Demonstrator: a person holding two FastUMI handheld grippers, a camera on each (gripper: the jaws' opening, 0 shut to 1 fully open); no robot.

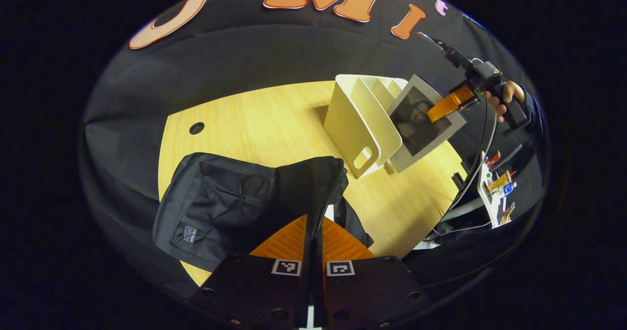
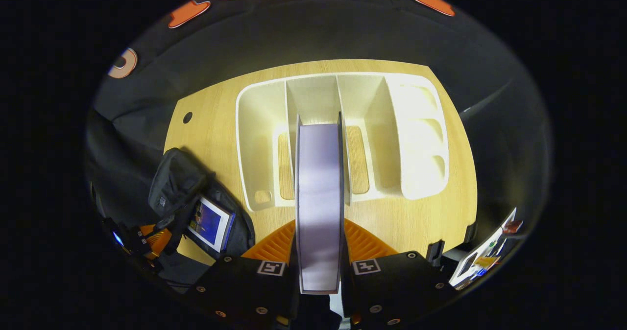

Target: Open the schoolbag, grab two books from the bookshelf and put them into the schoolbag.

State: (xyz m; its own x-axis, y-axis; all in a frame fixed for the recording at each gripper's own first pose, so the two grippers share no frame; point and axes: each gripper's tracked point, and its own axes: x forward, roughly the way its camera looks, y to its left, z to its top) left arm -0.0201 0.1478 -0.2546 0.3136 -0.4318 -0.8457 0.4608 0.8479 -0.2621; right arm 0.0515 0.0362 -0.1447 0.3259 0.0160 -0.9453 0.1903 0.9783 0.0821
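The black schoolbag (image 1: pixel 215 202) lies on the near left of the table. My left gripper (image 1: pixel 313 221) is shut on its zippered flap edge and holds it up. A blue-covered book (image 2: pixel 210 223) lies inside the open schoolbag (image 2: pixel 179 183), with the left gripper (image 2: pixel 152 237) beside it. The cream bookshelf (image 1: pixel 360 119) stands at the far right. A grey book with a portrait cover (image 1: pixel 416 129) hangs tilted above it, gripped by the right gripper (image 1: pixel 443 107). In the right gripper view this book (image 2: pixel 318 183) is edge-on between my right gripper (image 2: pixel 319 222) fingers, over the bookshelf (image 2: pixel 416 139).
The wooden table (image 1: pixel 254 119) has a round cable hole (image 1: pixel 196 128) at its far left. Cables and small coloured items (image 1: pixel 497 193) sit off the table's right edge. A hand (image 1: pixel 504 100) holds the right gripper.
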